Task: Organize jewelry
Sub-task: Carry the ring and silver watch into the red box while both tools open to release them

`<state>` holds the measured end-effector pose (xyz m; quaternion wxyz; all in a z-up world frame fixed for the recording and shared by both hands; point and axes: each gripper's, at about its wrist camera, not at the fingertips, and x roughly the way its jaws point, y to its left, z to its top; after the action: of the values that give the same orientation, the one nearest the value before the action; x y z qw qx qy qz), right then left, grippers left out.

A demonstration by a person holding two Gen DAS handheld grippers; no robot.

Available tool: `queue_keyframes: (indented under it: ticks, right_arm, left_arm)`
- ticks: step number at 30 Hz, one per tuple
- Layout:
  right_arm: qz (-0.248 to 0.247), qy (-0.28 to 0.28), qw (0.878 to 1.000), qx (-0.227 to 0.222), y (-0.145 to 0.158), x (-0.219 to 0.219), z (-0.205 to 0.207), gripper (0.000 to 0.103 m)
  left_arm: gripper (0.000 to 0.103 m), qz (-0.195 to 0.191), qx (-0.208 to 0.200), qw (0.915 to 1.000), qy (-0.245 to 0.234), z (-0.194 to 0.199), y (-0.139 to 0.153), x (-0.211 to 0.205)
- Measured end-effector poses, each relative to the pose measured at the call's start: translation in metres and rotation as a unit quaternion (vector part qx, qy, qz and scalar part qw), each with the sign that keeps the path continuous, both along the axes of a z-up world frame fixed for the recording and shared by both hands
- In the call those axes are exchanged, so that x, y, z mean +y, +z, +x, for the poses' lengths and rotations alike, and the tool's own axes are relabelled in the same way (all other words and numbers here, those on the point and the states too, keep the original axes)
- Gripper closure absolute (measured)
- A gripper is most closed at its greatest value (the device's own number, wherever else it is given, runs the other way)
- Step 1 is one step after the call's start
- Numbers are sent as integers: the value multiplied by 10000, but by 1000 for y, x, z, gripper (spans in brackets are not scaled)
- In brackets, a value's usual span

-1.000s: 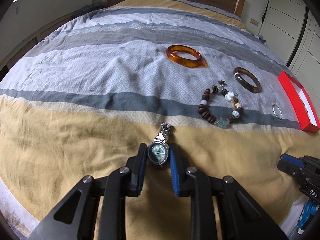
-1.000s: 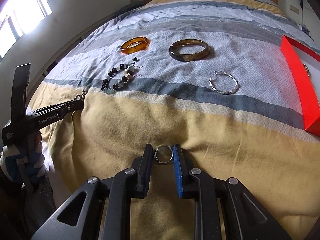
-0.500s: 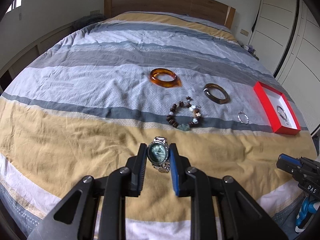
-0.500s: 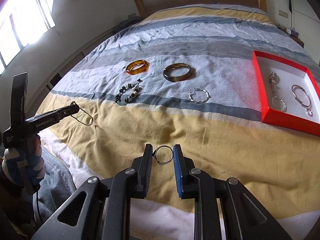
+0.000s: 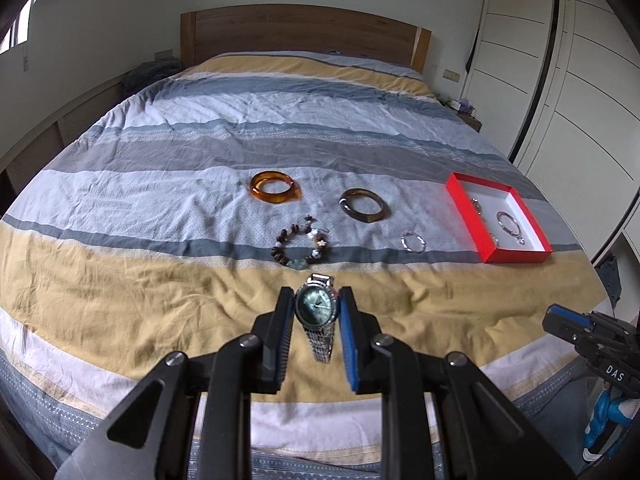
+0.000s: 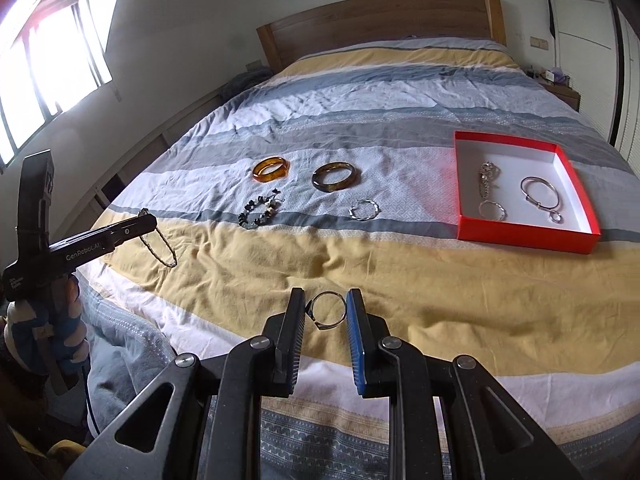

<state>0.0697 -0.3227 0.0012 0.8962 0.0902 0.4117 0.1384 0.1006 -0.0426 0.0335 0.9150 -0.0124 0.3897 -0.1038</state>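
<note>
My left gripper [image 5: 315, 297] is shut on a silver watch [image 5: 316, 307] with a dark dial, whose band hangs below, held above the bed's yellow stripe. My right gripper [image 6: 325, 300] is shut on a thin silver ring [image 6: 328, 311], also in the air over the bed's near edge. Farther off on the cover lie an amber bangle [image 5: 274, 188], a brown bangle [image 5: 362, 205], a beaded bracelet [image 5: 300, 248] and a twisted silver hoop [image 5: 413, 242]. A red box [image 6: 524, 237] at the right holds several silver pieces.
The striped bed cover [image 5: 160, 200] fills both views, with a wooden headboard [image 5: 304, 36] at the far end. White wardrobe doors [image 5: 560, 100] stand along the right side. A gloved hand [image 6: 60, 320] carries the left gripper at the bed's left corner.
Both grippers have risen and drawn back from the bed, each carrying its piece. The watch has come off the cover and now hangs free. The whole bed and the red box have come into view.
</note>
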Motion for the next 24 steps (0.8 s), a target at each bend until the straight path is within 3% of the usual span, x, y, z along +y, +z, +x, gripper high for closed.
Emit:
queue_keyframes:
  ticks: [11, 18, 24]
  right_arm:
    - [-163, -478, 9987, -63, 0, -72, 6, 82]
    - [-380, -777, 9961, -168, 0, -131, 43, 82]
    - [-488, -982, 9939, -139, -14, -176, 92, 82]
  left_arm:
    - [83, 98, -91, 9954, -947, 22, 19, -103]
    - [82, 236, -94, 9851, -1701, 54, 18, -197]
    - [82, 217, 58, 9767, -2134, 93, 0, -271]
